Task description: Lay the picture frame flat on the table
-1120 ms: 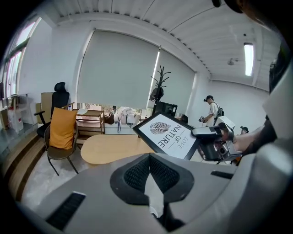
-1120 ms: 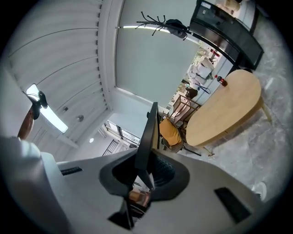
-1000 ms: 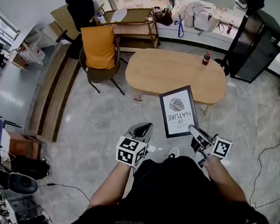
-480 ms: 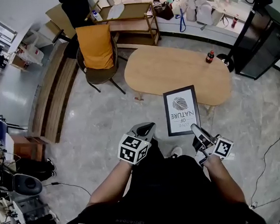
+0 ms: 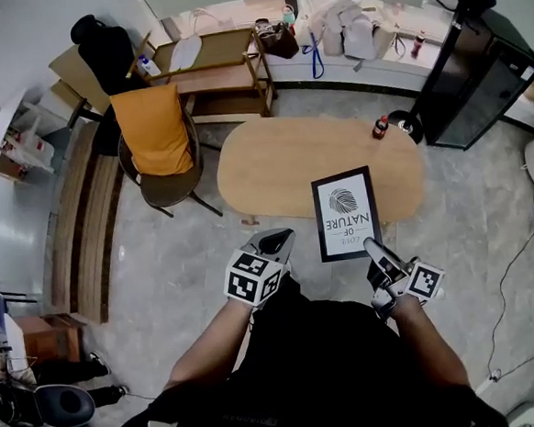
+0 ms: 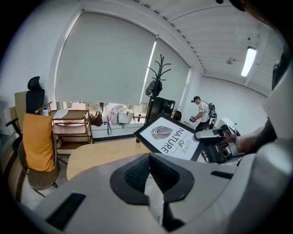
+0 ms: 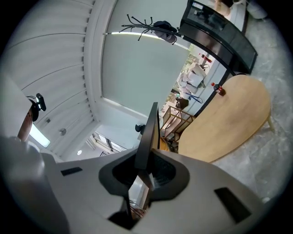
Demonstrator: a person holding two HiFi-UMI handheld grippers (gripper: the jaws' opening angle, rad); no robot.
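At the far left of the head view, the chair draped with an orange cloth [image 5: 155, 129] is sliding further left than it was a second ago. The oval light-wood table [image 5: 272, 161] is drawing in closer beneath the grippers. It looks as though the person is stepping up and turning towards the table rather than working the arms, since both grippers are sitting almost where they were in the view.

The left gripper [image 5: 275, 245] is riding ahead of the body with its jaws pressed together on nothing. Its own view [image 6: 149, 171] is showing only the seam between the pads, and it is taking no part in the carry.

To its right, the black-rimmed rectangular picture frame with a white print of a leaf and lettering [image 5: 346, 214] is hanging in the air, face up and tilted. Its far half is now overlapping the table's near edge more than before. It is not yet resting on the wood.

The right gripper [image 5: 374, 248] is clamping the frame's near edge, its jaws nearly closed on the thin rim. In its own view the frame [image 7: 149, 132] is standing edge-on between the pads [image 7: 146, 171].

Further right, a small dark bottle with a red label [image 5: 381, 127] is standing near the table's far end, well clear of the open wood ahead of the frame.

My reading is that the approach is nearly finished, and lowering and levelling the frame onto the tabletop is what is coming next.
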